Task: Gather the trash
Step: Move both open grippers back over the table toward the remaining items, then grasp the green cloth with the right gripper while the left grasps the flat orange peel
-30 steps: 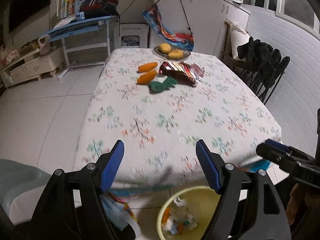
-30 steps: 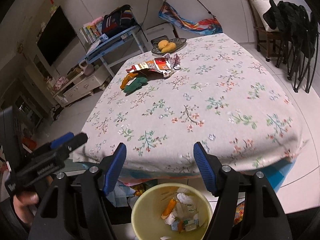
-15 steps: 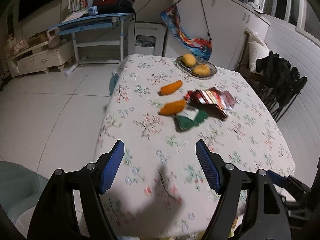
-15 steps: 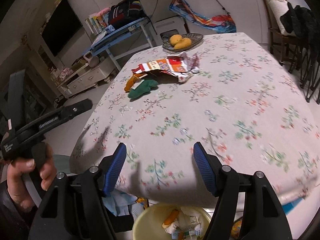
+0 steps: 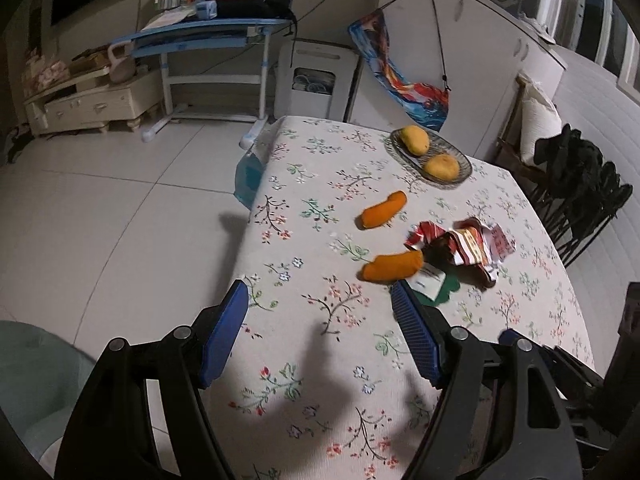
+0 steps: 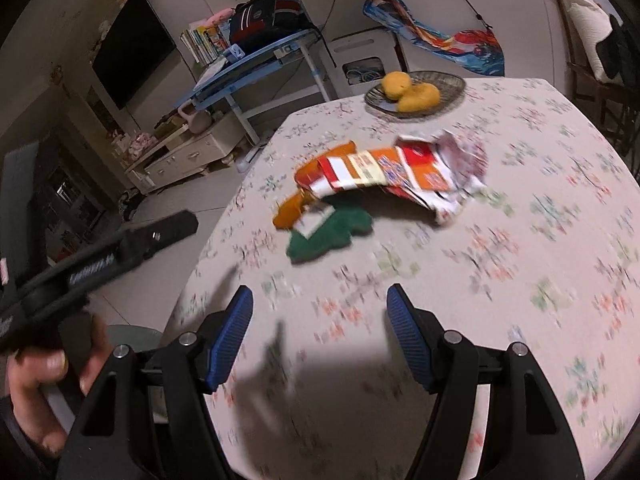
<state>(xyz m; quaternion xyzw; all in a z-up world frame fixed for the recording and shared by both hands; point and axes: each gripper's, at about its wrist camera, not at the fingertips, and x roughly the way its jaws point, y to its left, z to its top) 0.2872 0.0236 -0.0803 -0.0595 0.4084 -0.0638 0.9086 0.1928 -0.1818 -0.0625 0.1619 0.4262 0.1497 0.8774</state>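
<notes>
Both my grippers are spread wide and carry nothing: the left gripper hangs over the near part of the counter, the right gripper likewise, jaws apart on each. A second ago both looked down past the counter edge at a yellow bin with trash in it; now the bin is out of sight and I have swung in over the flowered cloth toward what is left. I judge one drop is done and the next pick is starting.

The trash lies ahead in a cluster: a crumpled red-and-white snack wrapper, a green scrap with a white label, and two orange pieces. The nearer orange piece touches the green scrap. Beyond sits a dish of yellow fruit, which I judge is not trash.

The wrapper's printing is too blurred to read; white lettering on the left gripper's arm is illegible too.
</notes>
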